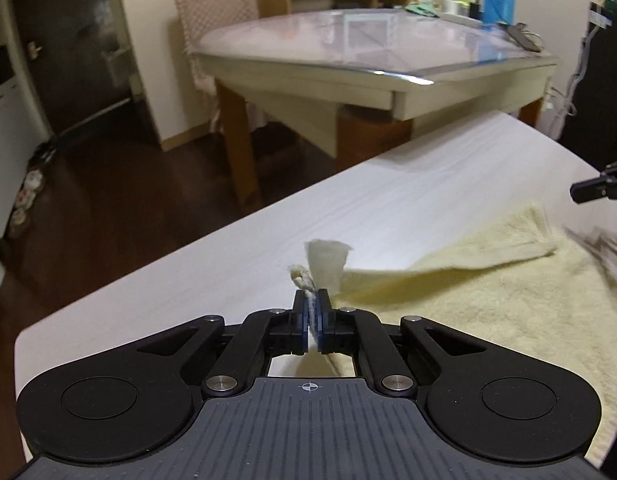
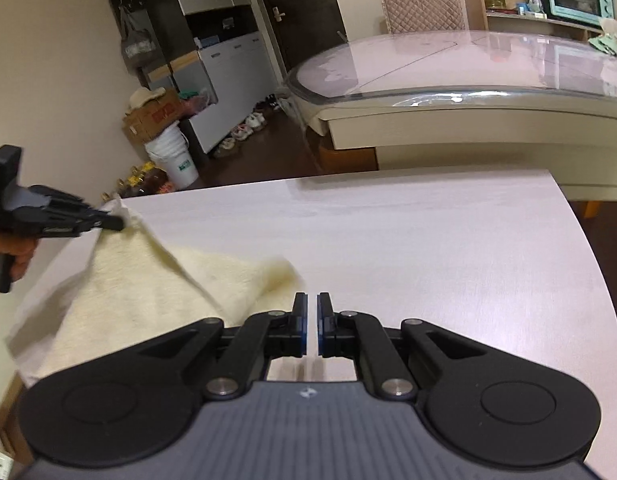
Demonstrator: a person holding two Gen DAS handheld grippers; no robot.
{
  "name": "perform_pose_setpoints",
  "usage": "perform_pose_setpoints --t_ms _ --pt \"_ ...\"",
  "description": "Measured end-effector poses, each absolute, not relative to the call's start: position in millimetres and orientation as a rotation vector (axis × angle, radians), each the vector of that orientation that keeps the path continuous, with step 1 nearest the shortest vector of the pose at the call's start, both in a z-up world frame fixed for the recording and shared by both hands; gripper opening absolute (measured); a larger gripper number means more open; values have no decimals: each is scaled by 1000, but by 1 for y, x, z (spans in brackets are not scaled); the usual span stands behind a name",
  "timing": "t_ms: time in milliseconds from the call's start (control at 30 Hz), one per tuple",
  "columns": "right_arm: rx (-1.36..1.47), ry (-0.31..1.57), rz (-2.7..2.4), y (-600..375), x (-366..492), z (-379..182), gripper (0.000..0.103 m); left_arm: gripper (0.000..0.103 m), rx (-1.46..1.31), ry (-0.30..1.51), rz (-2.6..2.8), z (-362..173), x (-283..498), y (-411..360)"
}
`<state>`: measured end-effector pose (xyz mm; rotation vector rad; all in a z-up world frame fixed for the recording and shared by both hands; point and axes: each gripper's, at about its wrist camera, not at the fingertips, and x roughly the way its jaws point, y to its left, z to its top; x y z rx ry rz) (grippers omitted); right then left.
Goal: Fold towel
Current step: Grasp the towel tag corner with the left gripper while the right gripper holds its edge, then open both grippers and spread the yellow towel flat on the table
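Observation:
A cream towel (image 1: 488, 292) lies on the white table (image 1: 248, 240), with one corner raised off the surface. My left gripper (image 1: 312, 294) is shut on that corner, and a frayed tag sticks up past the pads. From the right wrist view the same gripper (image 2: 118, 222) holds the towel (image 2: 148, 280) lifted at the table's left edge, a hand (image 2: 16, 256) on its grip. My right gripper (image 2: 312, 296) hovers over bare table (image 2: 428, 240) just right of the towel's folded edge, shut with nothing between its fingers. Its tip (image 1: 576, 192) shows at the right edge of the left wrist view.
A glass-topped dining table (image 2: 468, 68) with a padded chair (image 2: 424, 8) stands beyond the white table, across a gap of dark floor. Boxes, a white bucket (image 2: 176, 156) and shoes sit by the far wall. The white table's far edge is close ahead.

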<state>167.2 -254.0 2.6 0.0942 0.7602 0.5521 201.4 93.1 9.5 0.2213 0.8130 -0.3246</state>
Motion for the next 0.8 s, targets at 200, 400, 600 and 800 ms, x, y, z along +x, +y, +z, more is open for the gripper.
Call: perform_pose_setpoints --t_ms 200,400,600,800 --pt "-122 723 619 -223 171 1 26 4 226 816 -289 0 207 95" --pt "-465 646 768 -195 134 -5 43 10 231 819 -264 -7 208 101" --pt "-668 571 806 -173 118 -16 55 14 220 813 -260 -7 201 105" --pt "-676 564 810 -162 139 -15 57 29 273 798 -262 0 179 106"
